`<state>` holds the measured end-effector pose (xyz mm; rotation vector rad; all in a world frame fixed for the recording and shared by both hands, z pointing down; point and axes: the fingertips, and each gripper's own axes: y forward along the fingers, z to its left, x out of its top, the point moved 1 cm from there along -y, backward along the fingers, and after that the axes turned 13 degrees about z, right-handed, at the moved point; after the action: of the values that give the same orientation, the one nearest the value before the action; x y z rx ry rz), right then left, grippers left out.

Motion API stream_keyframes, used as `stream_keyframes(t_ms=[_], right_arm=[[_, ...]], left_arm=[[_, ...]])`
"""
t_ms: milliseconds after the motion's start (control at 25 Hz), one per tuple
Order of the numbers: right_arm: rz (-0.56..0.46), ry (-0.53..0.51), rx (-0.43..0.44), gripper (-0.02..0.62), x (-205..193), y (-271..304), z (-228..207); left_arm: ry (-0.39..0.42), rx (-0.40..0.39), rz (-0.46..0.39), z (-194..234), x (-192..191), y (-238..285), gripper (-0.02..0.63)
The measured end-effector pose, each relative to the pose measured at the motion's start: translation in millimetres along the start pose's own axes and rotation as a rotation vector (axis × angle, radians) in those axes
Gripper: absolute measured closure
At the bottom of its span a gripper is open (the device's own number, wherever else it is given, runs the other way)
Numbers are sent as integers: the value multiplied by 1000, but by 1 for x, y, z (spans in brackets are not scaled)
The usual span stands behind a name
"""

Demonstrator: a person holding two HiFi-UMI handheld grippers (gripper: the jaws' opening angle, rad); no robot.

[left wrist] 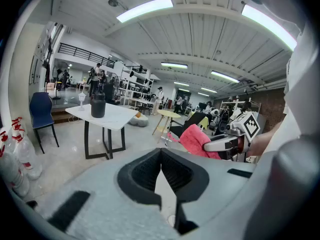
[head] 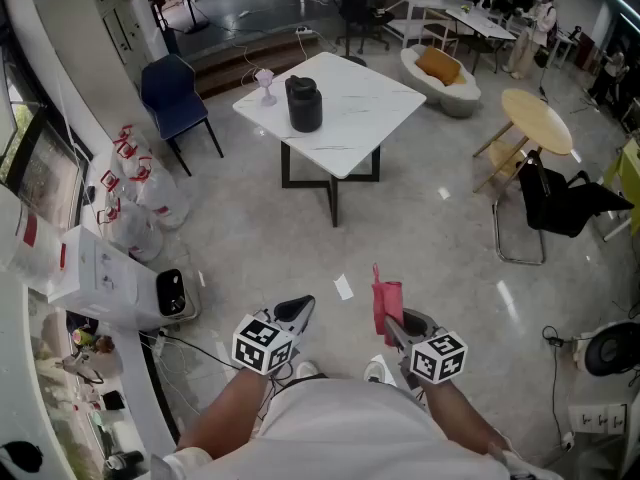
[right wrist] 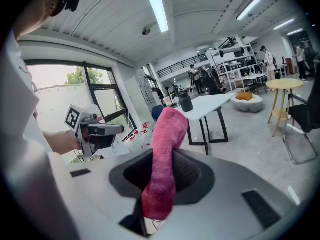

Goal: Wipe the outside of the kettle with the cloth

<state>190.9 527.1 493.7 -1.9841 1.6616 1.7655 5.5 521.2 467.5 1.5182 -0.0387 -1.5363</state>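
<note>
A black kettle (head: 304, 103) stands on a white square table (head: 370, 108) several steps ahead of me across the floor. The pink cloth (head: 386, 303) sticks up from my right gripper (head: 392, 323), which is shut on it at waist height. In the right gripper view the cloth (right wrist: 167, 134) hangs folded between the jaws, with the kettle (right wrist: 185, 102) small and far behind it. My left gripper (head: 298, 313) is level beside the right one, its jaws shut with nothing in them. The left gripper view shows the kettle (left wrist: 98, 104) on the table (left wrist: 112, 116) and the cloth (left wrist: 195, 141) at the right.
A small pink stemmed object (head: 265, 80) stands beside the kettle. A blue chair (head: 175, 93) is left of the table. A round wooden table (head: 537, 120) and a black chair (head: 560, 203) are at the right. White bags (head: 140, 193) and a white box (head: 100, 273) line the left.
</note>
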Motion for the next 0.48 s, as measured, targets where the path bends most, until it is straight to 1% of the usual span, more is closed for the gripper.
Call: stream_keyframes(t_ms=[480], right_arm=[[7,-4,-19,494,1,2,2]], left_arm=[[16,-14,-5,4,1,0,601]])
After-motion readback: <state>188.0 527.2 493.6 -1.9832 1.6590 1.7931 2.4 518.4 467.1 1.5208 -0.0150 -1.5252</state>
